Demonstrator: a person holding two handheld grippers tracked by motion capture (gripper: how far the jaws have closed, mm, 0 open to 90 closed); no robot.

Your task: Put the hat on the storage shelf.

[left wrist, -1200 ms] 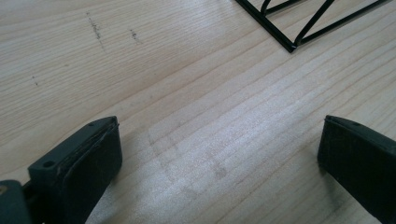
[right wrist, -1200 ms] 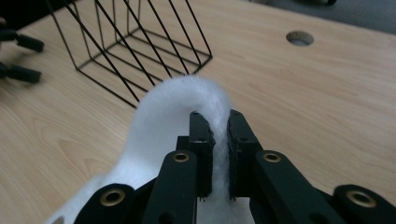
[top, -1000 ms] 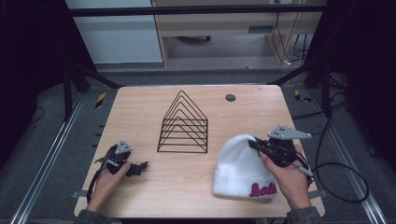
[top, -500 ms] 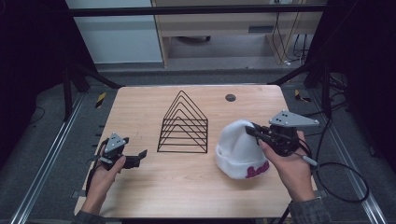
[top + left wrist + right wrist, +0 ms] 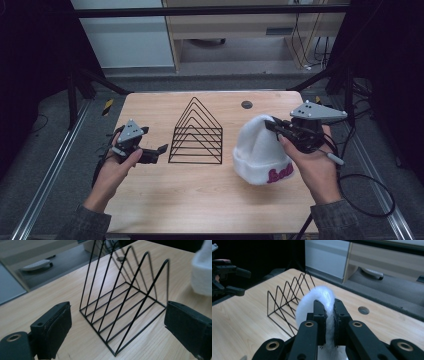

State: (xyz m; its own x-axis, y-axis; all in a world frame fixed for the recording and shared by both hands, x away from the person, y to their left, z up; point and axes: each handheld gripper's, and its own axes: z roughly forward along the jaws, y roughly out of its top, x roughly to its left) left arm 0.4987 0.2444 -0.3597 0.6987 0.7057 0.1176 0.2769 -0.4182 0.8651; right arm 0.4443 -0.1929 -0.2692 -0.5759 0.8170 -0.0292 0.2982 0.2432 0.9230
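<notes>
Lifted since a second earlier, the white beanie (image 5: 260, 150) hung by its crown from the right tongs (image 5: 272, 126), clamped on it, its cuff still touching the bench (image 5: 200, 200) just right of the black wire rack (image 5: 196, 132); left tongs (image 5: 159, 151) had risen too, spread apart and empty, facing the rack

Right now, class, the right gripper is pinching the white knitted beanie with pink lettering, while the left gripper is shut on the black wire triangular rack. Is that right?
Not quite. The left gripper is open and holds nothing; in the left gripper view its jaws stand wide apart, short of the black wire triangular rack. The right gripper does pinch the white knitted beanie.
</notes>
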